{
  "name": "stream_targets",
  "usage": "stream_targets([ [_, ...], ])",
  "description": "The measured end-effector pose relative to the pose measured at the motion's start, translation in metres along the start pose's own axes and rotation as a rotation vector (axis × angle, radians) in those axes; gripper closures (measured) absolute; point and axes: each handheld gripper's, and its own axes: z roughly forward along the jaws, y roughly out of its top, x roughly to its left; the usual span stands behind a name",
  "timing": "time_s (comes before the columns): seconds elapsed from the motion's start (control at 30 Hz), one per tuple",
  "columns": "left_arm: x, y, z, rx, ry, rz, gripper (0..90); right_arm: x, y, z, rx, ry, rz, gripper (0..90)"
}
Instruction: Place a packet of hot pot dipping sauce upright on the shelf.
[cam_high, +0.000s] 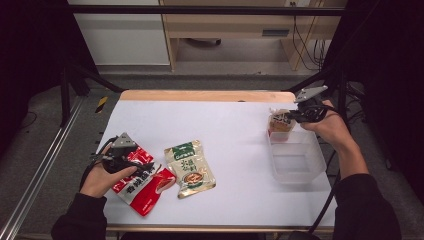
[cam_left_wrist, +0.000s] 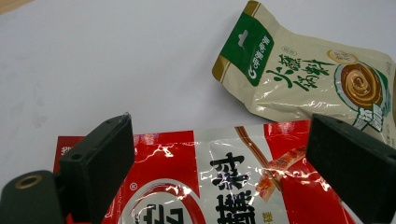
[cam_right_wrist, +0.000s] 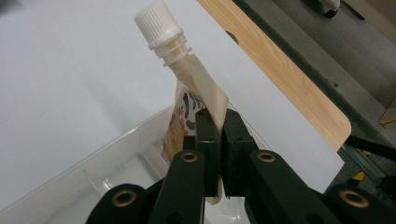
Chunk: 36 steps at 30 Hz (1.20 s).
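Our right gripper (cam_right_wrist: 217, 140) has its jaws clenched on the upper edge of a spouted pouch (cam_right_wrist: 196, 95), the thin cream film pinched flat between the two black pads. In the right gripper view the pouch's white ribbed cap (cam_right_wrist: 158, 24) points up and away from us, and the printed body hangs down into a clear bin (cam_right_wrist: 100, 161) below the jaws. From the high view we see the same gripper (cam_high: 295, 116) holding the pouch (cam_high: 280, 124) upright over the far end of the bin (cam_high: 312, 159), which sits near the table's right edge; whether the pouch's bottom touches the bin floor we cannot tell.

Our left gripper (cam_left_wrist: 219, 154) has its jaws released and spread wide, one on each side of a red packet (cam_left_wrist: 219, 186) that lies flat beneath them. We see no contact between the pads and the packet. Just beyond it in the left gripper view lies a beige packet (cam_left_wrist: 308, 79) with a green header, its near edge close to the red one.

In the high view the left gripper (cam_high: 125, 157) hovers over the upper part of the red packet (cam_high: 145, 190) at the near left of the white table (cam_high: 230, 125), with the beige packet (cam_high: 190, 169) just beside it to the right. Both packets lie well apart from the bin
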Motion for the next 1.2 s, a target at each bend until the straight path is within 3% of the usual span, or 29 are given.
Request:
stream_targets([
  [0.33, 0.0, 0.0, 0.0, 0.0, 0.001, 0.0, 8.2, -0.004, -0.004, 0.002, -0.017, 0.001, 0.046, 86.5],
  [0.6, 0.0, 0.0, -0.001, -0.002, 0.002, 0.002, 8.2, -0.005, -0.006, 0.002, -0.02, 0.001, 0.084, 80.3],
  [0.77, 0.001, 0.0, -0.003, -0.004, 0.009, 0.005, 8.2, -0.003, -0.004, -0.001, -0.018, -0.024, 0.113, 56.9],
  [0.8, 0.001, 0.0, -0.003, -0.004, 0.009, 0.005, 8.2, -0.003, -0.004, -0.001, -0.018, -0.024, 0.113, 56.9],
  [1.0, 0.0, 0.001, -0.003, -0.008, 0.008, 0.003, 8.2, 0.006, 0.002, -0.022, -0.072, -0.114, 0.118, 36.7],
  [1.2, -0.002, 0.002, -0.001, -0.005, 0.007, 0.009, 8.0, 0.03, 0.012, -0.04, -0.136, -0.173, 0.118, 24.7],
])
